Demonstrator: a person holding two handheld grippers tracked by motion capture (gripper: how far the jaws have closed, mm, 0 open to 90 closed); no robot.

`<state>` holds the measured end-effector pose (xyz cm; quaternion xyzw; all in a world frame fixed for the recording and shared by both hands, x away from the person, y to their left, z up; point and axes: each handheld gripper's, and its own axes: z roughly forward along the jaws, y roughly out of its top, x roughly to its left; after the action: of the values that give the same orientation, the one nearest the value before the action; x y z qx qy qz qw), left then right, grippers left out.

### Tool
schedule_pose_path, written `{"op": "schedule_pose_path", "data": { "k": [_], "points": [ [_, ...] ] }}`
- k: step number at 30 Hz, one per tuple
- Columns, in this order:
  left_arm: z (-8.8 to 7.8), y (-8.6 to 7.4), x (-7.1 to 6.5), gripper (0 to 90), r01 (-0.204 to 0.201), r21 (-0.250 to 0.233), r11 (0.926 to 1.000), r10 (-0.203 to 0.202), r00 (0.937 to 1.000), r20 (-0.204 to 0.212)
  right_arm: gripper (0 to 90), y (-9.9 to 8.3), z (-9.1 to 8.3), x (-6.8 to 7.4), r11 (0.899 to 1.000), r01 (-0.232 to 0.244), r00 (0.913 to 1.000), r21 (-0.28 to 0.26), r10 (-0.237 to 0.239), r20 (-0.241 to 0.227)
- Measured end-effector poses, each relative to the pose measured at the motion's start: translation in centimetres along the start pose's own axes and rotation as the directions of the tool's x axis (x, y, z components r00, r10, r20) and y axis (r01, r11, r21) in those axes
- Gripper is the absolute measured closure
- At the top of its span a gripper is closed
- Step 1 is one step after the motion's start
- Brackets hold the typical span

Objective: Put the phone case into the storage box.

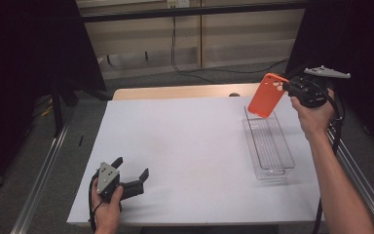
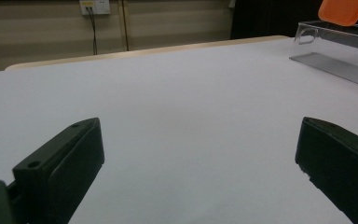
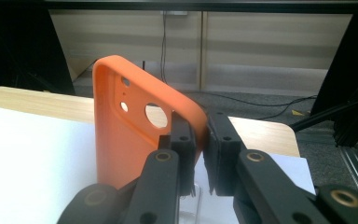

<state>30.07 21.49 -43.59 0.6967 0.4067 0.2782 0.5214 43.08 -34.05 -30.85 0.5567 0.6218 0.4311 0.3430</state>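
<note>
An orange phone case (image 1: 267,95) hangs in the air over the far end of a clear plastic tray (image 1: 269,146). My right gripper (image 1: 289,88) is shut on its upper edge; in the right gripper view the two pads pinch the case's (image 3: 135,135) rim at the gripper (image 3: 200,135), camera cutouts facing the lens. My left gripper (image 1: 131,168) rests near the table's front left corner, held by a hand, jaws wide apart with nothing between them. In the left gripper view the gripper (image 2: 200,154) looks across bare white table toward the tray (image 2: 335,51) and the case (image 2: 342,10).
The white sheet (image 1: 185,146) covers a wooden table whose far edge (image 1: 175,91) shows. The long clear tray lies along the right side. Metal rails run along both sides of the table. Cables lie on the floor behind.
</note>
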Motion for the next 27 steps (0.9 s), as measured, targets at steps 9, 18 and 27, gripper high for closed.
{"op": "schedule_pose_path", "data": {
  "k": [9, 18, 27],
  "points": [
    [0.1, 0.0, 0.0, 1.1, -0.004, 0.003, 1.0000, 0.004, 1.0000, 0.003, 82.0, -0.3, 1.0, -0.1, 0.999, 0.034, 0.9992, 0.016, -0.034, 0.020],
    [0.1, 0.0, 0.0, 1.2, -0.005, 0.005, 1.0000, 0.005, 1.0000, 0.003, 82.0, -0.8, 1.6, 0.0, 0.998, 0.057, 0.9979, 0.033, -0.058, 0.029],
    [0.1, 0.0, -0.1, 1.2, -0.013, 0.010, 0.9999, 0.013, 0.9999, 0.000, 82.1, -1.7, 2.5, 0.6, 0.994, 0.098, 0.9941, 0.052, -0.101, 0.042]
  ]
}}
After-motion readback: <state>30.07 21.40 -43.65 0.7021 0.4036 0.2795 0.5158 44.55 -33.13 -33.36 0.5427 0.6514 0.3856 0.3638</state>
